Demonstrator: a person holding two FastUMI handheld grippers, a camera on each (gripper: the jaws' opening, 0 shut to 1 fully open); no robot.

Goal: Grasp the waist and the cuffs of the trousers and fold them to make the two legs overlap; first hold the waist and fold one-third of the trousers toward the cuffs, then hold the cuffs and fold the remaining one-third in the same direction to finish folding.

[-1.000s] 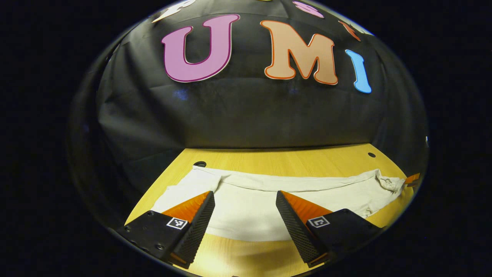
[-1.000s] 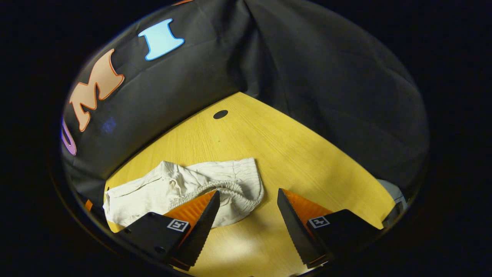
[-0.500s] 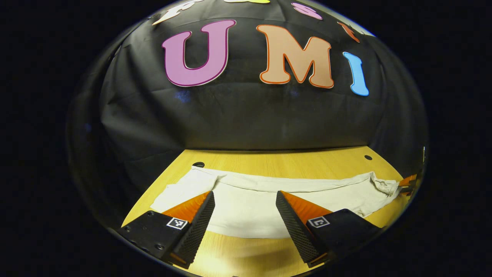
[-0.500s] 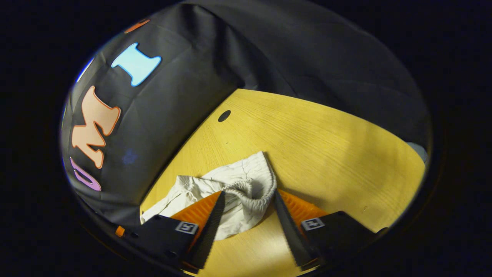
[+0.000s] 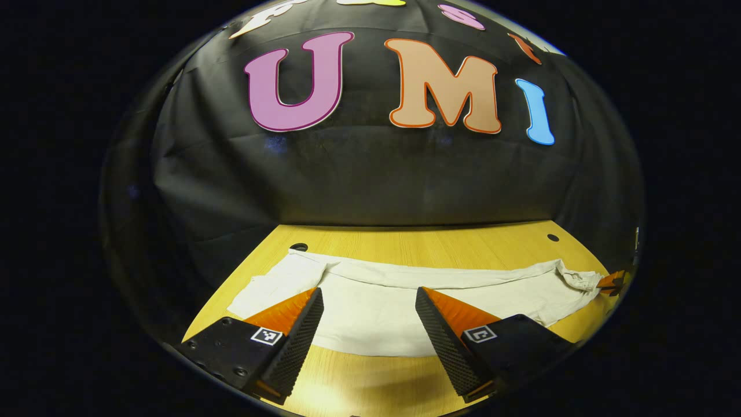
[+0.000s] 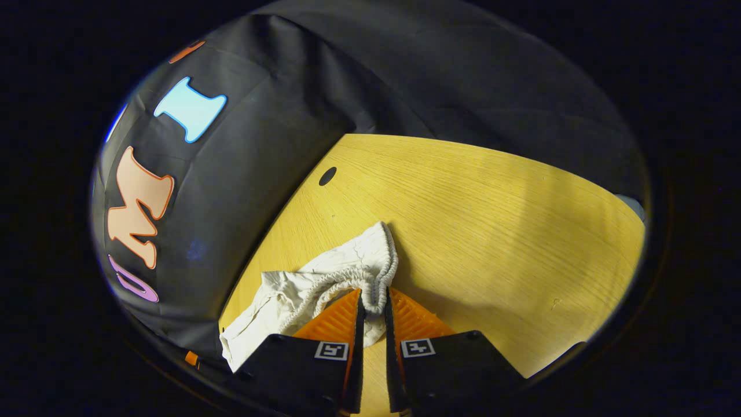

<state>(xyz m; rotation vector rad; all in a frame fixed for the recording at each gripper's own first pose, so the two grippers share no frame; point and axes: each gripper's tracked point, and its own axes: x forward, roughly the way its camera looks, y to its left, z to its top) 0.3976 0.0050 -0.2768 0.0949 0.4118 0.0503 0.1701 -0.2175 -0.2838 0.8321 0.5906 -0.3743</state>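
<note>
The cream-white cotton trousers (image 5: 399, 301) are spread lengthwise across the yellow wooden surface (image 5: 417, 240), low in the left gripper view. In the right gripper view the right claw (image 6: 373, 304) is clenched on the gathered elastic waistband (image 6: 370, 272) at lower centre, presumably so the waist can be carried over for the leg-on-leg fold. The left claw (image 5: 367, 315) is held released above the near edge of the cloth, not yet gripping. Bare surface is left open toward the upper right of the right gripper view, giving room for the fold.
</note>
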